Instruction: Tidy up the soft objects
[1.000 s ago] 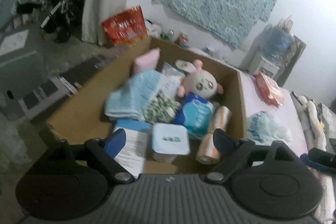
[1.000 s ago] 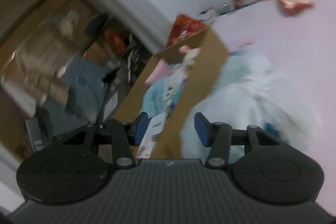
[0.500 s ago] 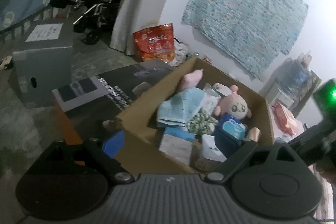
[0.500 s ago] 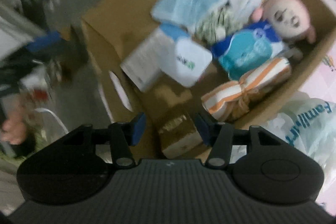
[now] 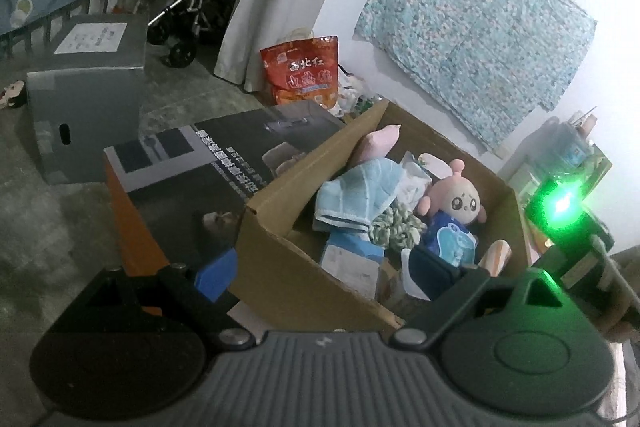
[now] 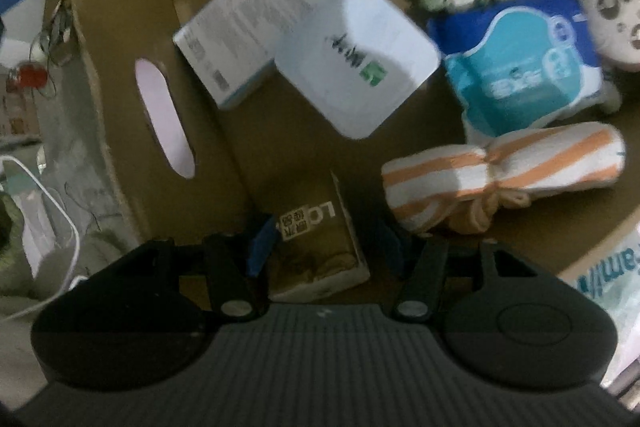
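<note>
Our left hand-held gripper hangs spread wide and empty at the near corner of the cardboard box. Our right hand-held gripper points down into the box, its jaws having just widened around a small tan packet; whether the pads touch it we cannot tell. Beyond it lie the striped cloth roll, blue pack and pink plush doll.
</note>
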A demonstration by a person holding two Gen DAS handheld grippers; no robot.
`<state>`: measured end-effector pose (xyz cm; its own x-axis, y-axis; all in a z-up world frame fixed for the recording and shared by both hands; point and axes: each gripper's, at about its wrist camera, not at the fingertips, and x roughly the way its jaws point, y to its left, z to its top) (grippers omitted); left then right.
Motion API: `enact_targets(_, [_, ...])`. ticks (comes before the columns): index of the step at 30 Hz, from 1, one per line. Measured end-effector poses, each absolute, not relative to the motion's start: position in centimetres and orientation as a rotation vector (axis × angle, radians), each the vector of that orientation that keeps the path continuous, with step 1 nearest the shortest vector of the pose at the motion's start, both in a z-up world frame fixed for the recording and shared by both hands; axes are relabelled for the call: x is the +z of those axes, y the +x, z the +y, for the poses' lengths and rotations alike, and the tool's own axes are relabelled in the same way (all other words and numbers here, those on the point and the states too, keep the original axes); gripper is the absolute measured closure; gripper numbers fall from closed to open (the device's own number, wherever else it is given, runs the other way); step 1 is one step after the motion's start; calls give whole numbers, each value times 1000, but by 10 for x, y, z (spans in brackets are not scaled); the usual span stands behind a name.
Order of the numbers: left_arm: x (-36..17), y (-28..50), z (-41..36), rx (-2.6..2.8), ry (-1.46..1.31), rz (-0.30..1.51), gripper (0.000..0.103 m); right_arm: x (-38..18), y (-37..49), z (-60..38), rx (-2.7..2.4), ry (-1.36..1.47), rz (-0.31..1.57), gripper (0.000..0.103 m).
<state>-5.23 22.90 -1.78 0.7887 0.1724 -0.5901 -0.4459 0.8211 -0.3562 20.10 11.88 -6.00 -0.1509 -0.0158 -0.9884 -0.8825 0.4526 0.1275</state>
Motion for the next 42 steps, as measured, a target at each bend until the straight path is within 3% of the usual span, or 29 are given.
enact_targets(4, [-21, -52, 231, 347, -520, 576, 9, -64, 206, 117, 952, -766, 1549, 53])
enact_targets(10, [-24, -49, 232, 339, -529, 592, 9, -66, 199, 117, 1029, -738, 1477, 70])
enact_targets(16, [-26, -47, 228, 341, -524, 602, 9, -45, 196, 109, 1097, -679, 1380, 80])
enact_targets(29, [-23, -43, 221, 337, -501, 612, 9, 11, 193, 82, 1233, -534, 1162, 79])
enact_targets(42, [-15, -39, 211, 319, -466, 609, 9, 3, 193, 53, 1136, -376, 1086, 75])
